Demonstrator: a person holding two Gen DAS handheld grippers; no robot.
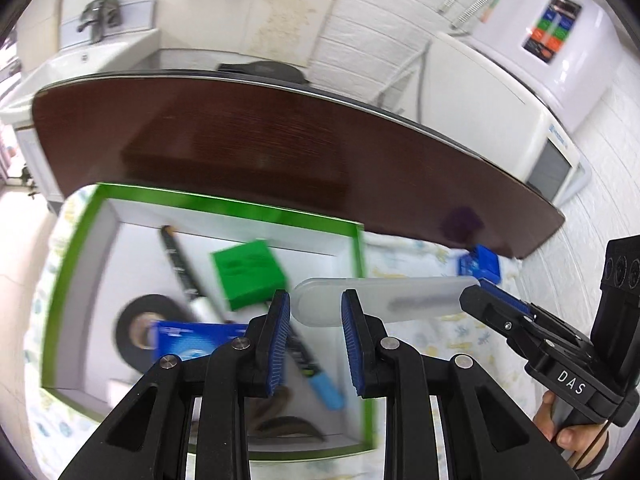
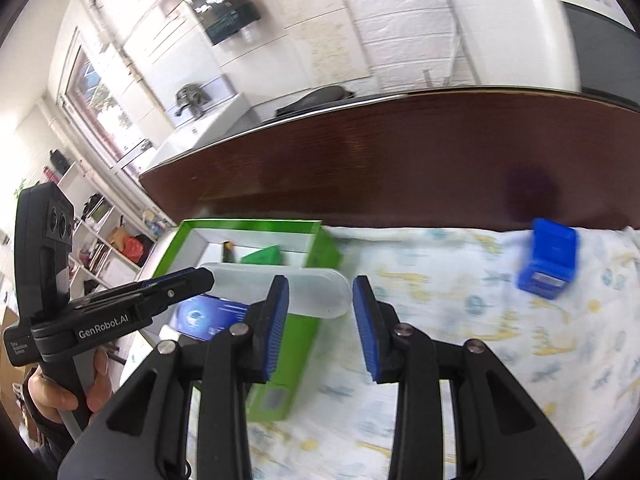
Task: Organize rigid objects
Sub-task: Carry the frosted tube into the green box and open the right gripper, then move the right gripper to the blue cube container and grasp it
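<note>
Both tongs, left (image 1: 314, 322) and right (image 2: 320, 306), pinch a frosted case (image 1: 384, 300) over the green box (image 1: 208, 200); patterned cloth (image 2: 460, 320) below, white-brick room.

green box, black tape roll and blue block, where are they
green box (image 1: 224, 202), left wrist view, far rim
black tape roll (image 1: 132, 318), left wrist view, outer band
blue block (image 2: 550, 256), right wrist view, front face

green box (image 1: 208, 200) with white inside, holding a green block (image 1: 248, 272), black tape roll (image 1: 138, 320) and a blue card (image 1: 188, 338). frosted whitish case (image 1: 384, 300), blue pads (image 1: 280, 336) on black grippers, bright blue block (image 2: 550, 260), pale sheet (image 2: 460, 340) with yellow-blue prints, dark brown board (image 1: 280, 140).
</note>
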